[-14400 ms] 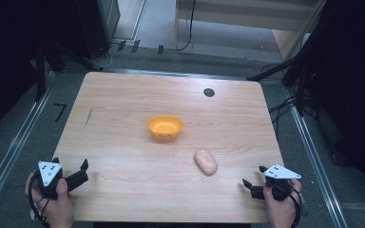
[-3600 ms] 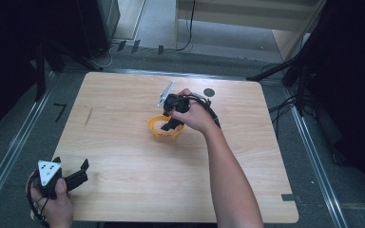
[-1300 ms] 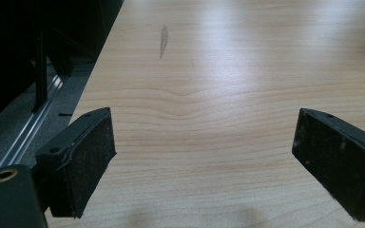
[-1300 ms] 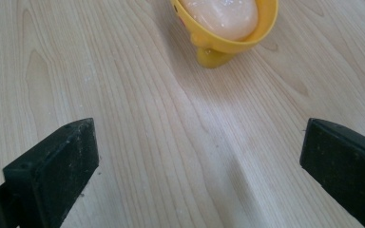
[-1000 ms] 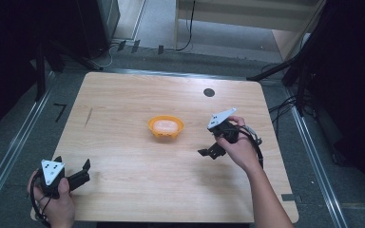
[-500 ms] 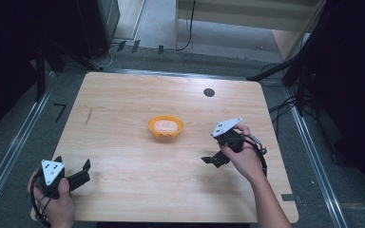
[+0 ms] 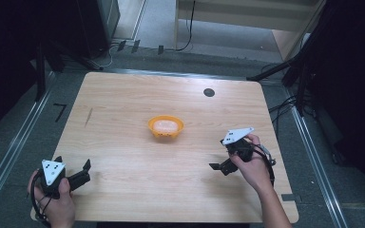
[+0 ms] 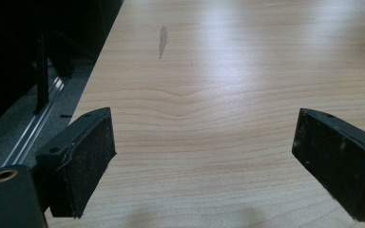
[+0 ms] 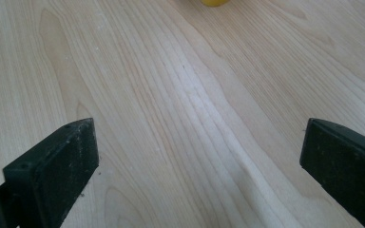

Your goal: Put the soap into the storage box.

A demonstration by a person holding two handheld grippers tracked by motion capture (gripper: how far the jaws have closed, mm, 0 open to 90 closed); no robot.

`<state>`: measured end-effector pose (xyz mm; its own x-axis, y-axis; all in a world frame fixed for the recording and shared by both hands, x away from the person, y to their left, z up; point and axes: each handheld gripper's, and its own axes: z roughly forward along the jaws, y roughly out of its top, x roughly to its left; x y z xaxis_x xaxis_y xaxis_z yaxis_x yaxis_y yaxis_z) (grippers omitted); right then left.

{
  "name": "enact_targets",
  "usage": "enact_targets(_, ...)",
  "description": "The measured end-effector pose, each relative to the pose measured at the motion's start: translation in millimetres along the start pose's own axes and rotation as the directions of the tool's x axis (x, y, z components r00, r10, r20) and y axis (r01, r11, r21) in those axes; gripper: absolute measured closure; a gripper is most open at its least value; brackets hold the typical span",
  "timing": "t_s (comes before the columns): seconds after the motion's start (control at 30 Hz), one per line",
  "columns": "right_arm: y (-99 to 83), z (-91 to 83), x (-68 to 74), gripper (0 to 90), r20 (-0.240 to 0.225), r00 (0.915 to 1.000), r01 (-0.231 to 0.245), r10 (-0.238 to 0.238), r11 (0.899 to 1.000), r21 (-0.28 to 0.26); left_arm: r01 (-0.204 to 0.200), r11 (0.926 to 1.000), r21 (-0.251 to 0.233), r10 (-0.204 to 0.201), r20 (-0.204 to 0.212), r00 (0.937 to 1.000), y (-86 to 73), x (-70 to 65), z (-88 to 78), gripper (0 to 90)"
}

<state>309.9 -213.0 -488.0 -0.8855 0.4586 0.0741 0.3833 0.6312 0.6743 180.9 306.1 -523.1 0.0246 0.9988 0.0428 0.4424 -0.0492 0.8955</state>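
An orange bowl (image 7: pixel 165 128) stands near the middle of the wooden table (image 7: pixel 123 95). A pale pink lump (image 7: pixel 165 125) lies inside it. My right gripper (image 7: pixel 220 167) is open over the near right part of the table, well clear of the bowl, with nothing between its jaws. In the right gripper view, my right gripper (image 9: pixel 199 166) spans bare wood, and the bowl's rim (image 9: pixel 214 2) peeks in at the top edge. My left gripper (image 7: pixel 82 172) rests open at the near left corner. In the left gripper view, my left gripper (image 8: pixel 204 161) also frames bare wood.
A small black disc (image 7: pixel 209 92) sits in the table's far right part. A dark streak (image 7: pixel 89 117) marks the wood at far left, and this streak (image 8: pixel 162 40) is ahead of my left jaws. Metal rails (image 7: pixel 9 152) and cables (image 7: pixel 285 104) run along the floor beside the table.
The pink lump, earlier on the table, now lies in the bowl. My right gripper has drawn back from the bowl toward the near right. The left gripper has stayed put.
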Motion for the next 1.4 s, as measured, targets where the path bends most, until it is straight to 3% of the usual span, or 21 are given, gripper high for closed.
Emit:
enact_targets(0.8,-54.7,-20.8,4.7,0.0,0.056,0.9947,-0.083,0.085,0.996,-0.045,-0.006,1.0000,-0.002,0.006,0.002,1.0000,-0.3,-1.4,-0.1,7.4)
enact_targets(1.4,-103.1,-41.7,4.7,0.0,0.116,0.9767,-0.165,0.180,0.978,-0.131,-0.016,0.9999,0.000,0.016,0.001,0.9999,-0.3,-2.2,-0.6,7.3)
